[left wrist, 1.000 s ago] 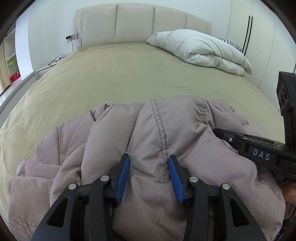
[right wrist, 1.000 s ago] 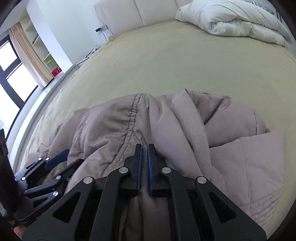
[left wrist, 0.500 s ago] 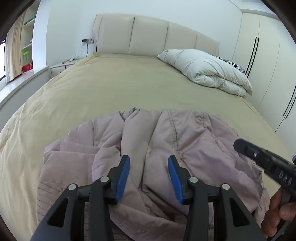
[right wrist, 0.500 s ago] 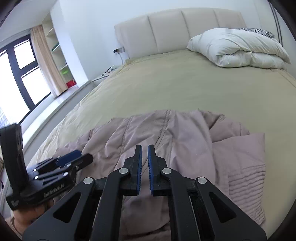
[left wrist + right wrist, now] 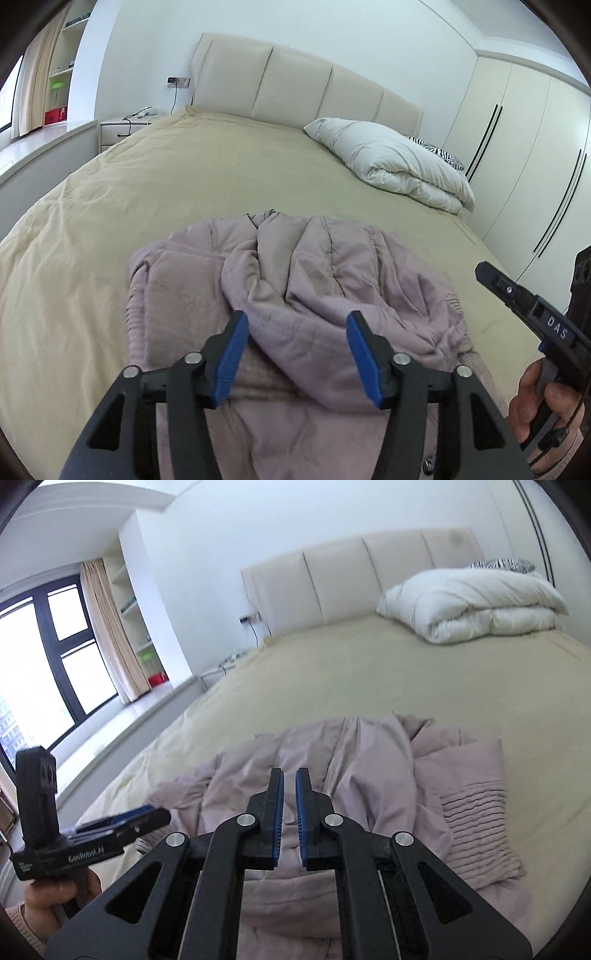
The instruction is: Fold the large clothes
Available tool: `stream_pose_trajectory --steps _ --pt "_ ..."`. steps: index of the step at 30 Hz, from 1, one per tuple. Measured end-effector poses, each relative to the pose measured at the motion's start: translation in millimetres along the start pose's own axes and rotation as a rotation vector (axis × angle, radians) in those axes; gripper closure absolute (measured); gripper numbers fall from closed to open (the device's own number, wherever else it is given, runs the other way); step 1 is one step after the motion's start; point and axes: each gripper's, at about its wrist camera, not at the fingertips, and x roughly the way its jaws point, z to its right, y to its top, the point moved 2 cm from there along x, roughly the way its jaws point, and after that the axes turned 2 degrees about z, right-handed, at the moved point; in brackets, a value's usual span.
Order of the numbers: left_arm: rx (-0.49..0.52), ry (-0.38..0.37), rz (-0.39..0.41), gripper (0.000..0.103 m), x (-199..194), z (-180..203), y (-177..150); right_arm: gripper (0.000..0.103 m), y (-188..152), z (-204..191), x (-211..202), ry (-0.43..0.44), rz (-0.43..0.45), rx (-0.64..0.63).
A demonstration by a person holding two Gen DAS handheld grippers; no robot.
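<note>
Bed (image 5: 155, 192), "DAS"-labelled right claw (image 5: 484, 271)

A dusty mauve-pink quilted puffer jacket (image 5: 317, 295), ribbed with stitched lines at its hem, lies on a pale khaki-beige bedspread (image 5: 184, 192). At two o'clock from it sits a plain white folded duvet (image 5: 391, 162) against a zebra-striped black-and-white pillow (image 5: 439, 153). Behind stands a cream panelled headboard (image 5: 295, 81); the black left gripper (image 5: 295, 350) carries bright blue pads (image 5: 229, 354).

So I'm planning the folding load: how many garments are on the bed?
1: a crumpled mauve quilted jacket lying near the foot of the beige-sheeted bed, just ahead of both claws. Its bunched folds could hide something smaller underneath.
</note>
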Motion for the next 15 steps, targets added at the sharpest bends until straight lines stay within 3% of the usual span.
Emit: stream_pose_trajectory --steps 6,12,15 --pt "0.002 -0.012 0.022 0.018 -96.2 6.7 -56.1 0.097 -18.1 -24.0 -95.6 0.036 0.046 -0.036" --pt "-0.034 0.0 0.012 0.018 -178.9 -0.9 -102.1 0.096 -24.9 -47.7 -203.4 0.104 0.181 0.007" --pt "-0.025 0.057 0.046 0.018 -218.3 -11.3 -111.8 0.095 -35.5 -57.9 -243.5 0.126 0.189 0.035"
